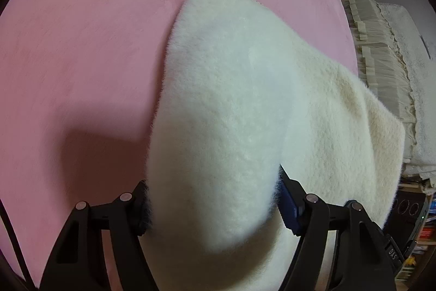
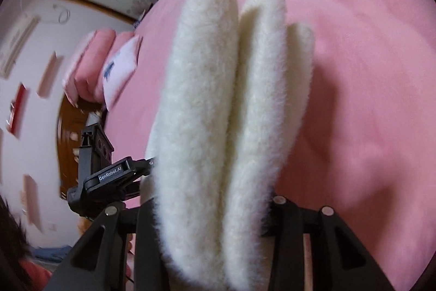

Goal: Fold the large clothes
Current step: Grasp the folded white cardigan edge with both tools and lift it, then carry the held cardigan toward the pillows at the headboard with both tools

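A thick, fluffy cream-white garment point(image 1: 231, 100) hangs over the pink bedspread point(image 1: 81, 45). In the left wrist view it bulges up between the fingers of my left gripper point(image 1: 215, 209), and both pads press into the pile, so that gripper is shut on it. In the right wrist view the garment point(image 2: 201, 100) is bunched into three upright folds. My right gripper point(image 2: 209, 217) is shut on those folds near their lower end. The left gripper's black body point(image 2: 114, 176) shows just left of the folds, close beside them.
The pink bedspread point(image 2: 354, 72) spreads wide to the right of the garment. Pink and white pillows point(image 2: 92, 72) lie at the bed's far end. A stack of cream bedding point(image 1: 387, 67) sits beyond the bed's right edge, with cluttered shelves point(image 1: 419, 236) below it.
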The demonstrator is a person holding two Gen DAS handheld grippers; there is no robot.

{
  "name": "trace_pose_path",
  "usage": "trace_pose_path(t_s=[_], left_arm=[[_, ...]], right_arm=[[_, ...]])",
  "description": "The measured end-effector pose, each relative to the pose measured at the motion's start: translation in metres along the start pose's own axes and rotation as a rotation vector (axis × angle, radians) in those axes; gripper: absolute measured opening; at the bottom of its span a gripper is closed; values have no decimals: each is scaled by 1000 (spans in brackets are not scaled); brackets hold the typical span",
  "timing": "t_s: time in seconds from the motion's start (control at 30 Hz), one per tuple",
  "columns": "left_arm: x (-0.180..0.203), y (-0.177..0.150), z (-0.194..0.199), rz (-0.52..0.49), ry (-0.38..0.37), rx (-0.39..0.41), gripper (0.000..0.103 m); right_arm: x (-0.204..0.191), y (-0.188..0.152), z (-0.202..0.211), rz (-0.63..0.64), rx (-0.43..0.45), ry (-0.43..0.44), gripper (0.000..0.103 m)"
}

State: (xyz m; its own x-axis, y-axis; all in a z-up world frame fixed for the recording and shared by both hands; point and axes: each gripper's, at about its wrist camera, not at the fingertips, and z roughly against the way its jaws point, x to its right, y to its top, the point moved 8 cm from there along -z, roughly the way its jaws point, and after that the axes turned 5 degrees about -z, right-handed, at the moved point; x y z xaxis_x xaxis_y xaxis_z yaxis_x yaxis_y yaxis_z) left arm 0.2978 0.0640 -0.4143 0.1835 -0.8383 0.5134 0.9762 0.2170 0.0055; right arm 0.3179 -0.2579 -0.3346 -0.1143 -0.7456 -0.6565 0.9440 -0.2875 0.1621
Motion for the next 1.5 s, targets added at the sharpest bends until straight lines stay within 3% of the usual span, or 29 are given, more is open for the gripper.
trace_pose_path(t_s=[0.2,0.33,0.5,0.63,0.73,0.9,1.0,1.1,1.17,1.27,1.37,1.4,1.47,1.5], left_arm=[[-73,-55,64,61,-27,-93,69],[-148,-71,132,97,74,-116,68],[-254,-58,236,172,219,-53,68],[-337,-26,327,275,292,54,66],[-379,11,392,277,353,154,65],[-435,99,507,212,459,326,65],[-452,151,548,112,560,394,66],[-469,196,556,8,622,429,67],[-484,243,524,-65,630,444,67],[-533,278,463,-132,626,430,67],[-596,305,380,5,655,278,69],[-609,309,368,25,675,315,73],[-602,313,368,-6,664,405,76],[-602,312,366,-38,669,419,77]], right_arm=[[-73,-63,-2,40,-74,-80,37],[-144,-92,-43,41,-152,-73,37],[-247,-119,-124,32,-247,23,37],[-342,-135,-192,113,-316,113,37],[-423,-127,-238,213,-341,180,37],[-556,-98,-303,365,-288,314,37],[-616,-77,-337,429,-231,360,37],[-646,-59,-373,420,-147,398,37],[-648,-45,-410,377,-89,411,37],[-631,-31,-479,343,-29,388,38],[-574,-24,-565,415,-70,218,39],[-552,-24,-592,423,-106,162,41],[-538,-19,-600,375,-111,319,42],[-535,-16,-601,350,-119,336,42]])
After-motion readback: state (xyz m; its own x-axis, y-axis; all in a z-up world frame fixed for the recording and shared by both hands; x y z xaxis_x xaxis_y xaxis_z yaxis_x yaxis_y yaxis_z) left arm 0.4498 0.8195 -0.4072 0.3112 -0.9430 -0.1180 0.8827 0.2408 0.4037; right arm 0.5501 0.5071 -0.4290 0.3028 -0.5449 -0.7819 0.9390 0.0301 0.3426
